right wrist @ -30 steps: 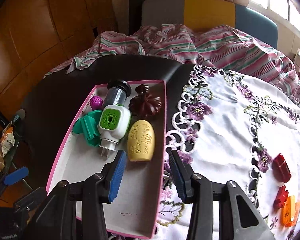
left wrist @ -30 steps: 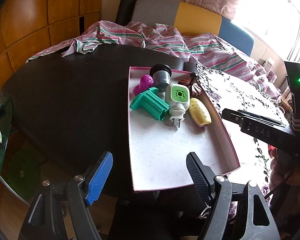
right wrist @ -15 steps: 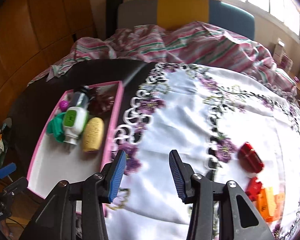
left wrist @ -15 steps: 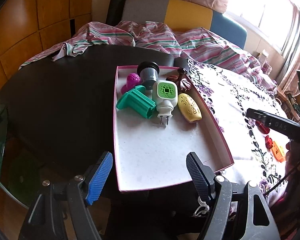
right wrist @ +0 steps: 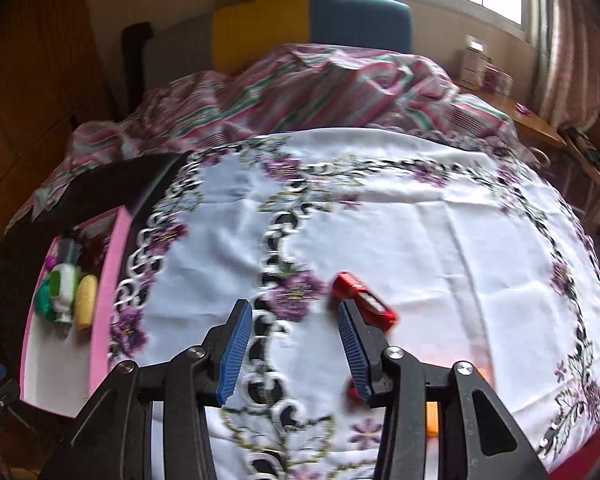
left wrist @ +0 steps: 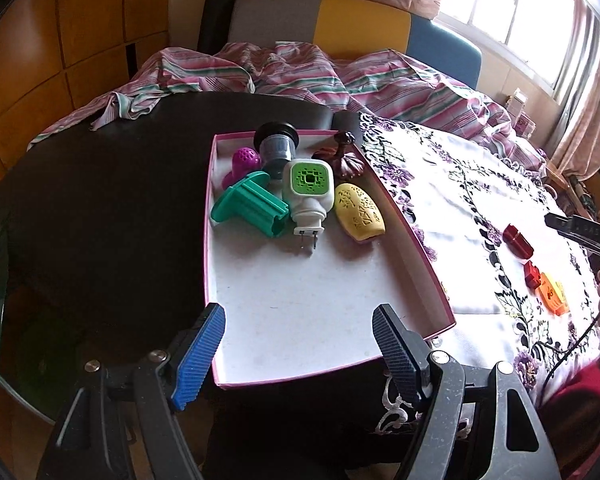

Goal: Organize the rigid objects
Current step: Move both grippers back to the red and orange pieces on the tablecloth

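Observation:
A pink-rimmed white tray [left wrist: 404, 220] holds a green-topped plug-in device [left wrist: 308, 188], a teal piece [left wrist: 252, 208], a yellow oval [left wrist: 360, 212], a magenta piece [left wrist: 244, 158], a dark cylinder [left wrist: 277, 145] and a brown ornament [left wrist: 344, 160]. My left gripper [left wrist: 298, 354] hovers open over the tray's near edge. On the embroidered cloth [right wrist: 380, 240] lie a red block [right wrist: 364, 300], a small red piece [left wrist: 533, 274] and an orange piece [left wrist: 552, 292]. My right gripper [right wrist: 294, 346] hangs open above the cloth, its right finger just left of the red block, nothing between the pads.
The tray [right wrist: 112, 264] sits on a dark round table [left wrist: 100, 200] beside the cloth. A striped pink sheet [left wrist: 300, 76] is bunched along the far side, with a grey, yellow and blue headboard [left wrist: 360, 28] and a window behind. A hand in a red sleeve [left wrist: 580, 416] shows at lower right.
My right gripper has swung from over the tray rightwards across the cloth to the red block. My left gripper has stayed over the tray's near edge. Neither gripper's opening has changed.

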Demonstrator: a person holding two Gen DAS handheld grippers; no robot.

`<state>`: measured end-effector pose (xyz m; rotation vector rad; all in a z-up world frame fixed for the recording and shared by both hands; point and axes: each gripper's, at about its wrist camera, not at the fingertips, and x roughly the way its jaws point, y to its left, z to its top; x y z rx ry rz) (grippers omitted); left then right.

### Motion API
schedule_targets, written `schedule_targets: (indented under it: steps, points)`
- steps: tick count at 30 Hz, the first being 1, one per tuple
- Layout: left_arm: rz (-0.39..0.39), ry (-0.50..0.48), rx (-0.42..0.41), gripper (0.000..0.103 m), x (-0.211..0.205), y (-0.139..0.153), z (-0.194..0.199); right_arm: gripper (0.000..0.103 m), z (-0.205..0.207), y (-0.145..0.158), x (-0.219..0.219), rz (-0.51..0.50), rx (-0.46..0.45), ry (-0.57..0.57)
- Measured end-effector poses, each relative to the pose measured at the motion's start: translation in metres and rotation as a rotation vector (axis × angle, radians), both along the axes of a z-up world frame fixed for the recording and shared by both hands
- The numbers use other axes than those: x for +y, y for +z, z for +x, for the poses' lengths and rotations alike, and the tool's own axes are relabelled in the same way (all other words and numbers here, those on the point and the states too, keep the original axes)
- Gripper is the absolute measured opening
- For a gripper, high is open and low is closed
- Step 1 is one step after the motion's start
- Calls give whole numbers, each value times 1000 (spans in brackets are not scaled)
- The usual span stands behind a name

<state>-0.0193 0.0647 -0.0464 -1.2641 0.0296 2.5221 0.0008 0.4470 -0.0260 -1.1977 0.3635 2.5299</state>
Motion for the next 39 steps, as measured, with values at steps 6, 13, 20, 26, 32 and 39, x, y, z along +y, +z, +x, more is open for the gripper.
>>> schedule_targets:
  steps: [6,13,20,26,32,39]
  points:
    - [14,-21,1,77,6,2,-1,45,30,-4,63,-64,27,-222]
    - [21,-79,5,77,26,8,0,46,64,-37,113,-255,37,-444]
    - [31,-226,19,77,81,18,3,46,74,-38,121,-292,56,-497]
    - [14,-389,19,77,146,17,7,46,78,-40,128,-331,75,-513]
    - [21,-507,-9,73,202,7,6,46,76,-41,127,-345,73,-496]
    - [27,-658,-59,57,266,-7,6,46,73,-43,128,-358,64,-486]
